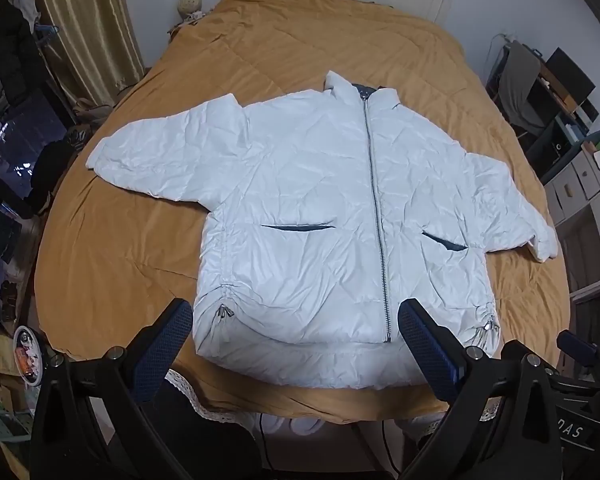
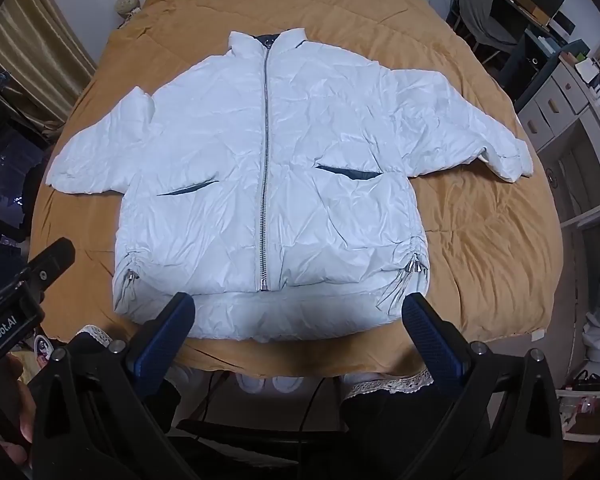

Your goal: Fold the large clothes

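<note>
From my left wrist camera, the puffy white zip-front jacket point(image 1: 308, 216) lies face up and spread flat on the mustard-yellow quilted bedspread point(image 1: 112, 248), collar toward the headboard, hem toward me, both sleeves stretched out sideways. My left gripper point(image 1: 296, 336) hangs above the jacket's hem with its blue-padded jaws spread wide and nothing between them; the silver zipper point(image 1: 376, 216) runs up the jacket slightly right of centre between the two dark pocket slits.

From my right wrist camera, the same jacket point(image 2: 268, 184) fills the middle of the bedspread point(image 2: 480, 248), and my right gripper point(image 2: 296, 324) hovers over the hem just below the zipper's point(image 2: 266, 168) end, jaws likewise wide apart and empty. The left tool's black body shows beside the jacket's left hem corner.

The risks I see: the shell looks slick and stuffed, so a shallow pinch at the hem could catch only the top layer and slide off. The dangling drawcord toggles point(image 2: 414, 268) at the hem corners could snag a pad. The springy filling may also push any fold back open.
</note>
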A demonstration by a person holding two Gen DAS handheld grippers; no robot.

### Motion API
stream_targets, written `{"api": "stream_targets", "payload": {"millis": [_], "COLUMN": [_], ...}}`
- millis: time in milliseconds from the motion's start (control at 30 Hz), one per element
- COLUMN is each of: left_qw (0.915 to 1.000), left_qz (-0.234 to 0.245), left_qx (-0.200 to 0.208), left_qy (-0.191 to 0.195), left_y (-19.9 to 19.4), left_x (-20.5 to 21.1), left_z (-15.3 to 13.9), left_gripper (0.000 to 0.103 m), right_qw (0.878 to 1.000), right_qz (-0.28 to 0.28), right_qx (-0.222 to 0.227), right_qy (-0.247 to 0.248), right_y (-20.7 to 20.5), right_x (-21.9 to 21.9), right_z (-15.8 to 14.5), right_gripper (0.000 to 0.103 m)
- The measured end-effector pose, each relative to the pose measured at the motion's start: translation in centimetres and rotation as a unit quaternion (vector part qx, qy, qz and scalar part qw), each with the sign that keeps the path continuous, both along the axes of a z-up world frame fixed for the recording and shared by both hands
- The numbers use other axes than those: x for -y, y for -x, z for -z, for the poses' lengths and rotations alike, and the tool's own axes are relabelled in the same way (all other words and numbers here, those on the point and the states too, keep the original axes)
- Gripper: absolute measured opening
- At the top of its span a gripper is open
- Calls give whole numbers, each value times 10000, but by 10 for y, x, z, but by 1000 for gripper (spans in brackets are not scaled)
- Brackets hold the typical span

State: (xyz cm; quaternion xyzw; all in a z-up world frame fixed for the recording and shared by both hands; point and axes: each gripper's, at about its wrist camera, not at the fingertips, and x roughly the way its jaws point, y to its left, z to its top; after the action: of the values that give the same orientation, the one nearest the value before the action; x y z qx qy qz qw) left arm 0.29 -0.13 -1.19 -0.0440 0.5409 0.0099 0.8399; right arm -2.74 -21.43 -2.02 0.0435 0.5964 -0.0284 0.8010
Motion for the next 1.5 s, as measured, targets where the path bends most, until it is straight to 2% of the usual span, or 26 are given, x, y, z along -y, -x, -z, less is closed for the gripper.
{"api": "stream_targets", "payload": {"millis": [1500], "left_qw": [9997], "left_qz": [-40], "left_qx": [-221], "left_qy": [5], "left_y": [1], "left_x": [1], "left_z": [10], "left_gripper": [103], "right_qw": [9999], "right_qz": [33], "right_qx": [-102], "right_qy": [-29], "right_y": [0], "right_x": [1], "right_z": [3], "right_gripper": [103]}}
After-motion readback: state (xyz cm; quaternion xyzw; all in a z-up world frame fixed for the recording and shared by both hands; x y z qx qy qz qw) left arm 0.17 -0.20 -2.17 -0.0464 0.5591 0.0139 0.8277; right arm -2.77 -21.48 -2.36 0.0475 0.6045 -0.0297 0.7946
